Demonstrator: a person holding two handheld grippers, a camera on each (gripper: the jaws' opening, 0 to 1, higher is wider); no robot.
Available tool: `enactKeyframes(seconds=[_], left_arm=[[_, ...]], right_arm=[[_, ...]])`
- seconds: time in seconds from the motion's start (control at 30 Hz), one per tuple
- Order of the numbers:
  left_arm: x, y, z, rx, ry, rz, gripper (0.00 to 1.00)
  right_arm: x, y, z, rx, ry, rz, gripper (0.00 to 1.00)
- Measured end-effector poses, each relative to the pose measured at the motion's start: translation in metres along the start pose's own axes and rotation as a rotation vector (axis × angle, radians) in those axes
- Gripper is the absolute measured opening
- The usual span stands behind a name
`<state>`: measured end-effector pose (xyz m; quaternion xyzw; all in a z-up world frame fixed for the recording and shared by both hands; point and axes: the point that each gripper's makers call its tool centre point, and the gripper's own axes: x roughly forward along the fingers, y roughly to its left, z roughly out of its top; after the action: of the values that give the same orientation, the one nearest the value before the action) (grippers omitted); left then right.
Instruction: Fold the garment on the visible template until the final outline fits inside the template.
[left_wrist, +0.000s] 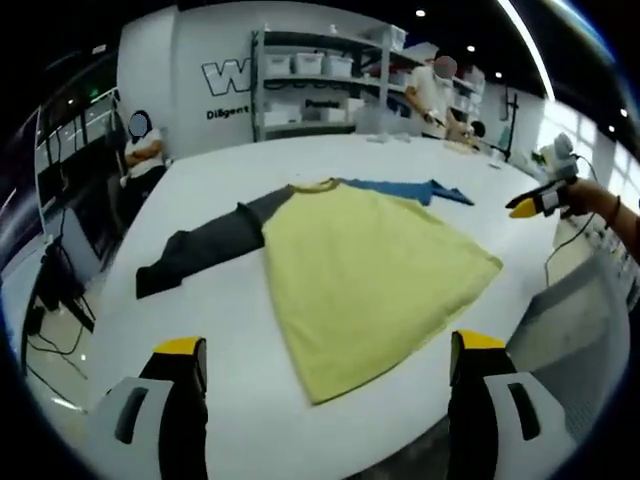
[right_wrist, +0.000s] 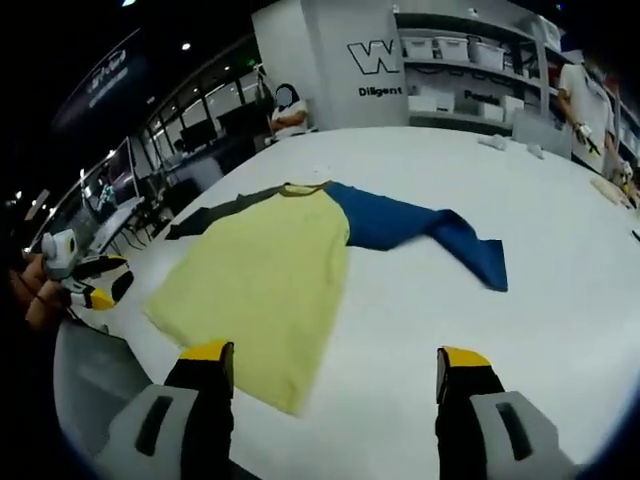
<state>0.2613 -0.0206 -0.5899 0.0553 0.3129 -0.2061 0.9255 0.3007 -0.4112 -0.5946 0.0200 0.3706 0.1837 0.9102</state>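
A shirt (left_wrist: 370, 270) with a yellow body, one grey sleeve (left_wrist: 205, 250) and one blue sleeve (right_wrist: 420, 230) lies flat and unfolded on the white desk (left_wrist: 230, 400), sleeves spread wide, apparently laid out for folding; no template outline can be made out. The left gripper (left_wrist: 325, 375) and right gripper (right_wrist: 335, 385) hover near opposite sides of the hem, fingers apart and empty

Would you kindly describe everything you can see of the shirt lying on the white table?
The shirt is a long-sleeved raglan top of soft knit-looking fabric: pale yellow body, a dark grey sleeve, a blue sleeve, and a narrow olive neckband. It lies flat and unfolded on the white table, both sleeves spread outward, the blue one bent near its cuff. The hem points toward both open grippers, and neither touches it.
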Motion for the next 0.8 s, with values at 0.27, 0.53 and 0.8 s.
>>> enactKeyframes(seconds=[0.27,0.53,0.8], left_arm=[[-0.004,-0.010,0.000,0.020,-0.005,0.018,0.99],[-0.007,-0.014,0.000,0.050,-0.024,0.057,0.99],[-0.009,-0.011,0.004,0.084,-0.064,0.102,0.99]], right_arm=[[0.011,-0.046,0.021,-0.010,-0.053,-0.028,0.79],[0.035,-0.095,0.026,-0.041,-0.067,-0.046,0.72],[0.066,-0.139,0.022,-0.114,-0.017,-0.093,0.58]])
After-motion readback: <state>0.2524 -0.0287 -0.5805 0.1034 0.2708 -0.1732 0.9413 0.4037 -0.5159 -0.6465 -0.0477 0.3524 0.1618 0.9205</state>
